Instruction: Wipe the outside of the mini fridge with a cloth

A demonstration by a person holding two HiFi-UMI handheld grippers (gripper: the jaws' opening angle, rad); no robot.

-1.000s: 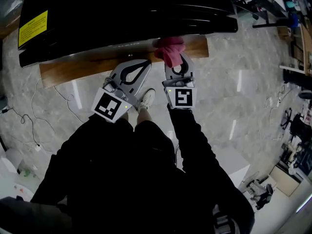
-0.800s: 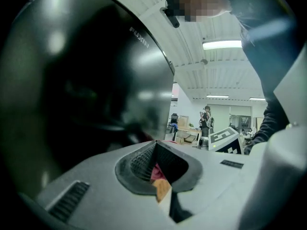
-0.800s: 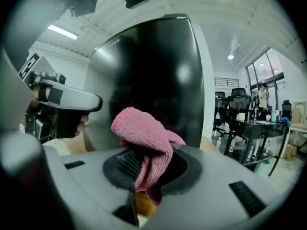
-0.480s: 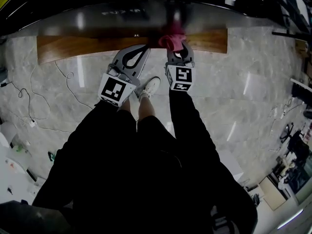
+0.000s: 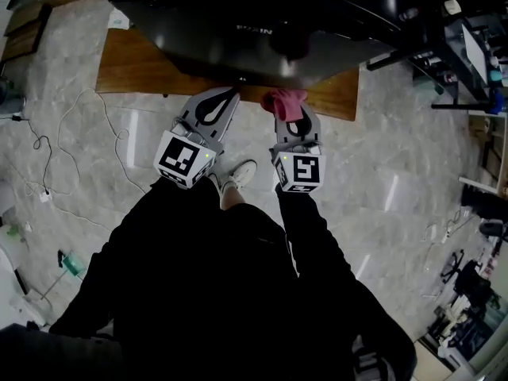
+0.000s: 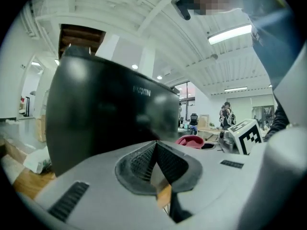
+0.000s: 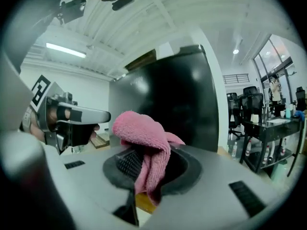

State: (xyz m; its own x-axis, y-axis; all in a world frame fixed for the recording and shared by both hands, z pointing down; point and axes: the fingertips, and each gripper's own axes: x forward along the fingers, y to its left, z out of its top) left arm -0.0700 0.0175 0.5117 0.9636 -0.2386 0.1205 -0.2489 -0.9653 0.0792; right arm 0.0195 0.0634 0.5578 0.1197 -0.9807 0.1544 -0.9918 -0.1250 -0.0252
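We've got the black fridge (image 5: 262, 10) up top on a wood board (image 5: 131, 66), with pale lettering (image 5: 252, 30) on its front too blurred to read. Our left gripper (image 5: 228, 96) is pinched together on nothing, just short of the fridge. Our right gripper (image 5: 292, 119) clamps the pink cloth (image 5: 283, 99) close at the fridge's front. A white cable (image 5: 83, 109) trails over the floor (image 5: 397, 157).

One mini fridge (image 5: 262, 22), one pink cloth (image 5: 284, 98), one wooden board (image 5: 135, 66), two hand-held grippers, left (image 5: 225, 98) and right (image 5: 290, 113).
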